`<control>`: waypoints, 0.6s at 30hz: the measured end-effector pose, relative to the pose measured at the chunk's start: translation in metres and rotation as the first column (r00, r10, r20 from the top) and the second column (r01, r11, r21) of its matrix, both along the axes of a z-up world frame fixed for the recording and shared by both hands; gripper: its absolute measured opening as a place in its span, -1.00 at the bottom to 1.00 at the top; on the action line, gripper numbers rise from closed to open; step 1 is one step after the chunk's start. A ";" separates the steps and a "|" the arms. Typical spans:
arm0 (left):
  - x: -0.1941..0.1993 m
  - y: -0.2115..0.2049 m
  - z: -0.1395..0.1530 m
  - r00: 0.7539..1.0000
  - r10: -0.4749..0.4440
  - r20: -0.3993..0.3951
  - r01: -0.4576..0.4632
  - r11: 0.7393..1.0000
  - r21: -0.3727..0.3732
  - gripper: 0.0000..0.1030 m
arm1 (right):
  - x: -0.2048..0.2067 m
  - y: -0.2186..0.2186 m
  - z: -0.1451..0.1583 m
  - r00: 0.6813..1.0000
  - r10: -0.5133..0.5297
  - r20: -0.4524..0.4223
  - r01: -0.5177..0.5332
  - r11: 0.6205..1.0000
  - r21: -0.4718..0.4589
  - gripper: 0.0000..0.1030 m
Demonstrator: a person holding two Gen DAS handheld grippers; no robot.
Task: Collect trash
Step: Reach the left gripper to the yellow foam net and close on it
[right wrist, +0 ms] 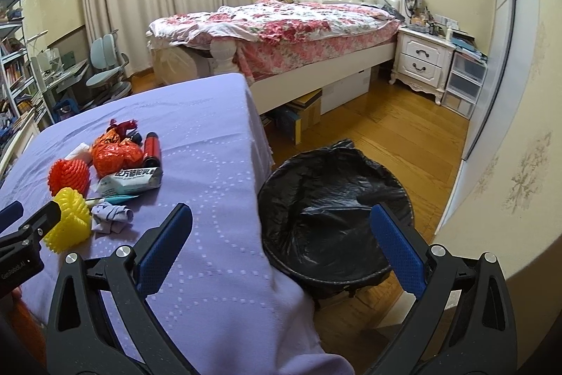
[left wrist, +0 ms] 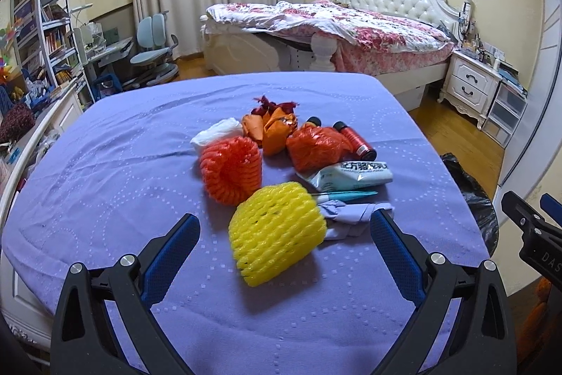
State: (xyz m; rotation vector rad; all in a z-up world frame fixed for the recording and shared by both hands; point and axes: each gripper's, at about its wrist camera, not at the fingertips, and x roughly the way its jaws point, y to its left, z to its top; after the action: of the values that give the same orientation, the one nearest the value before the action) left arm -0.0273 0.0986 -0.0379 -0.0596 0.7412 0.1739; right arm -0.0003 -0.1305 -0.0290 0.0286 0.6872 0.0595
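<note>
A pile of trash lies on the purple-clothed table: a yellow foam net, an orange foam net, an orange plastic bag, a white-green wrapper, a red bottle and a crumpled lilac paper. My left gripper is open, its fingers either side of the yellow net, not touching it. My right gripper is open and empty, over the table's right edge and the black-lined trash bin. The yellow net also shows in the right wrist view.
A bed with a floral cover stands behind the table. A white nightstand and drawers are at the right wall. A desk, chair and bookshelf are at the left. The floor is wood.
</note>
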 end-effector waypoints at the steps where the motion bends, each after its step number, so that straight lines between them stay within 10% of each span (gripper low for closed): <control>1: 0.001 0.002 -0.002 1.000 0.002 -0.008 -0.002 1.000 -0.002 0.88 | 0.001 0.004 -0.001 1.000 0.009 -0.002 -0.009 1.000 -0.005 0.91; 7: 0.009 0.008 -0.016 0.998 0.000 -0.058 -0.001 1.000 -0.013 0.83 | 0.004 0.019 -0.005 0.999 0.050 -0.014 -0.050 0.999 -0.019 0.91; 18: 0.005 0.013 -0.024 0.995 -0.056 -0.077 0.052 0.997 -0.051 0.15 | 0.008 0.039 -0.011 0.993 0.111 -0.046 -0.111 0.994 -0.009 0.90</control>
State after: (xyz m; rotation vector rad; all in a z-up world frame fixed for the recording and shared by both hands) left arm -0.0222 0.1119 -0.0623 -0.0794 0.8244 0.1072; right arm 0.0072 -0.0917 -0.0400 -0.0195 0.7341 0.1623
